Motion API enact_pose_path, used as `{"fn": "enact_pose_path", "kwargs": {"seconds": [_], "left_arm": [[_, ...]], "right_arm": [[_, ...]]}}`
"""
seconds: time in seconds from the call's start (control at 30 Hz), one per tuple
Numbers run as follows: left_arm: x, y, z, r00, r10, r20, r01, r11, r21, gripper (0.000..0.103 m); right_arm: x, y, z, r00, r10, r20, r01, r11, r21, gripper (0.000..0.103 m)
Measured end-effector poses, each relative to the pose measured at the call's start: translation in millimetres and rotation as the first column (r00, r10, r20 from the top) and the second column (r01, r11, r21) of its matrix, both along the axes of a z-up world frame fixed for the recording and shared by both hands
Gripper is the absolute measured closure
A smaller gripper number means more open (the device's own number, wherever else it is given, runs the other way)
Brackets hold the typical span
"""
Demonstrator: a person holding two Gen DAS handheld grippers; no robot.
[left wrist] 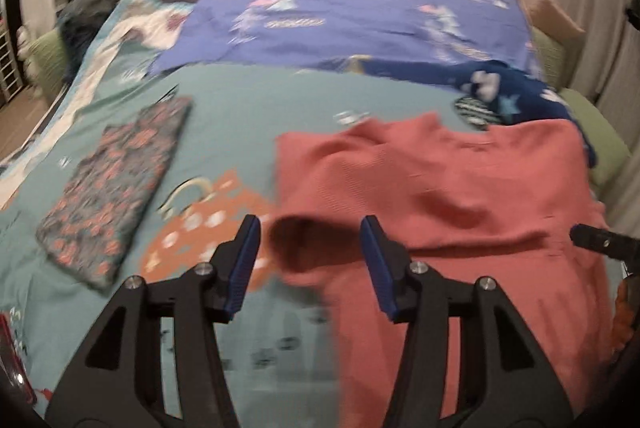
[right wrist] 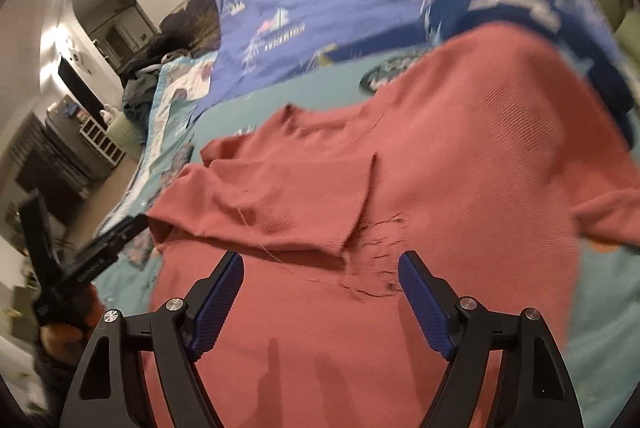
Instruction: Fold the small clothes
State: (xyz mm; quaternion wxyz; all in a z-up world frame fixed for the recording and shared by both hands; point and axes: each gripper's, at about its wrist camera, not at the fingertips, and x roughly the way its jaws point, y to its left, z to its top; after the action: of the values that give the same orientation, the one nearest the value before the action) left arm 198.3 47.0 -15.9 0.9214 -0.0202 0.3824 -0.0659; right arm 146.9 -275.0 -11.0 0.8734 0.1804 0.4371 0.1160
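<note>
A coral-red knit shirt (left wrist: 460,187) lies spread on the teal bed cover (left wrist: 248,115), its left sleeve folded over the body; it also fills the right wrist view (right wrist: 440,155). My left gripper (left wrist: 310,228) is open and empty, hovering over the shirt's left sleeve edge. My right gripper (right wrist: 320,264) is open and empty, just above the shirt's body below the folded sleeve (right wrist: 272,203). The right gripper's tip shows at the right edge of the left wrist view (left wrist: 600,240). The left gripper shows at the left of the right wrist view (right wrist: 100,252).
A folded floral garment (left wrist: 116,187) lies on the bed to the left. A purple patterned sheet (left wrist: 352,7) covers the far half of the bed, with dark blue clothing (left wrist: 508,87) behind the shirt. Dark clothes (left wrist: 100,3) are piled at the far left corner.
</note>
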Motion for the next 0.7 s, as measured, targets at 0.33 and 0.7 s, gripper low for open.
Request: {"fn": "enact_pose_path", "kwargs": {"seconds": [0.33, 0.7], "left_arm": [[28.8, 8.7, -40.5, 0.995, 0.016, -0.095, -0.017, 1.0, -0.013, 0.047], [15.5, -3.1, -29.7, 0.997, -0.036, -0.064, 0.032, 0.997, -0.066, 0.047]], "right_arm": [[71.4, 6.1, -35.4, 0.991, -0.054, -0.123, 0.056, 0.998, 0.02, 0.088], [23.4, -30.0, 65.1, 0.969, -0.142, 0.203, 0.164, 0.982, -0.095, 0.1]]}}
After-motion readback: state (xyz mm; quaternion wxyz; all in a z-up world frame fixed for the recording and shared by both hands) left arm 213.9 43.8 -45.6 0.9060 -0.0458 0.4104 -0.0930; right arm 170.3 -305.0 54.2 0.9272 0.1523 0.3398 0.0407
